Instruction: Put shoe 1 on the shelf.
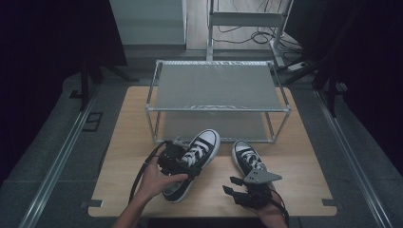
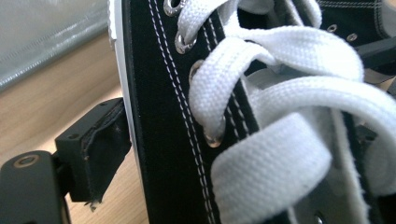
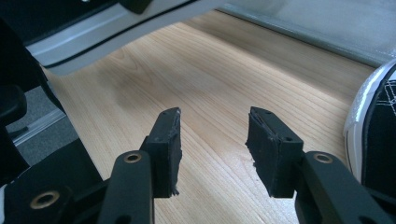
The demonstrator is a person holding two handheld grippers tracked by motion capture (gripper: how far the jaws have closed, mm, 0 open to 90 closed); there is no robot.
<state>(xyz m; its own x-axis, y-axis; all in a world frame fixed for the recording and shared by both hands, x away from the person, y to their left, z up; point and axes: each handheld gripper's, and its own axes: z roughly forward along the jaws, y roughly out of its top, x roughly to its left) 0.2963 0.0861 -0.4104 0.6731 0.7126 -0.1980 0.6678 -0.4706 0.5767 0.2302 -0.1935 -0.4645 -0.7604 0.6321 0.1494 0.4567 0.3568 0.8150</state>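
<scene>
the left gripper (image 1: 183, 160) clamps the laced side of a black high-top sneaker (image 1: 197, 159), tilted above the counter (image 1: 123, 142) near the shoe rack (image 1: 216, 88), seemingly for shelving. the right gripper (image 3: 215, 140) waits half-open, empty, beside the other sneaker (image 1: 247, 159).
</scene>
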